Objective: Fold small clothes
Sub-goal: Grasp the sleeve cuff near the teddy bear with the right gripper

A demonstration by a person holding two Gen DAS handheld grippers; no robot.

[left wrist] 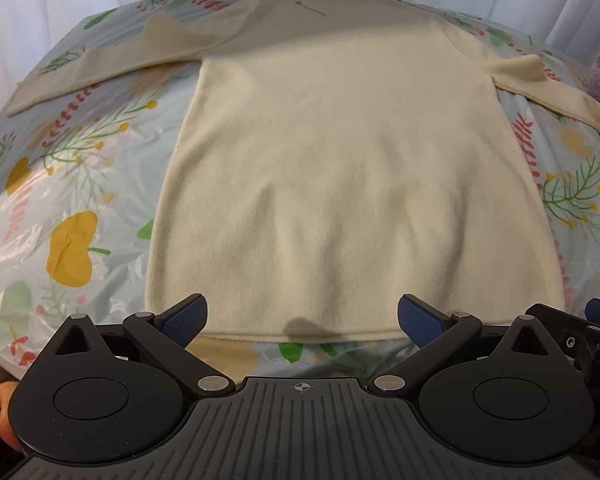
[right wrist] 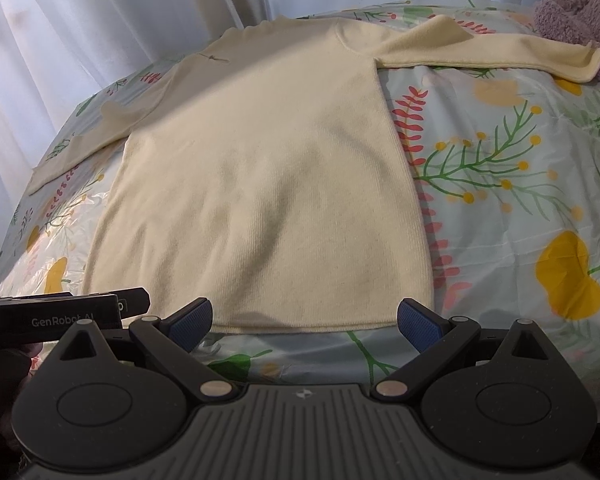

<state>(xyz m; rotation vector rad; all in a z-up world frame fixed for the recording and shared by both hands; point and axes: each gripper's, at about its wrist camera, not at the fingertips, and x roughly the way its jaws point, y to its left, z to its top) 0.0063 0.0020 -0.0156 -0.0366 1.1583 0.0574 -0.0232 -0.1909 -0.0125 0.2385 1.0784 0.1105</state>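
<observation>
A: While both tools hung just short of the hem, what were they doing?

B: Nothing yet. Left tool (left wrist: 302, 318) had its blue pads spread wide, nothing between them. Right tool (right wrist: 304, 318) same: pads apart, empty. They sat side by side at the near edge, w/ the right tool's body poking into the left view's corner. My guess is that's a start pose, each lined up w/ the bottom edge so either could drop onto a hem corner.

A: And the garment?

B: Cream sweater (left wrist: 340, 184), long-sleeved, flat and face-down or face-up, can't tell which. Hem (left wrist: 300, 336) nearest the tools, neck farthest. It lay on a floral plastic cover (left wrist: 72, 216), prob. a tabletop under it but the cover hides that.

A: Sleeves?

B: Both spread outward. Left sleeve (left wrist: 100, 72) ran out toward the far-left edge w/ a small ridge bunched near the shoulder. Right sleeve (right wrist: 492, 50) stretched right, cuff curled up and touching a fuzzy purple thing (right wrist: 576, 12).

A: So folding hadn't begun?

B: Judging by the layout, no. Body smooth, no creases folded in. Spread flat like that, I'd say it was laid out for sleeves-in first.

A: Behind it?

B: White curtain (right wrist: 100, 20), close past the neck.
</observation>
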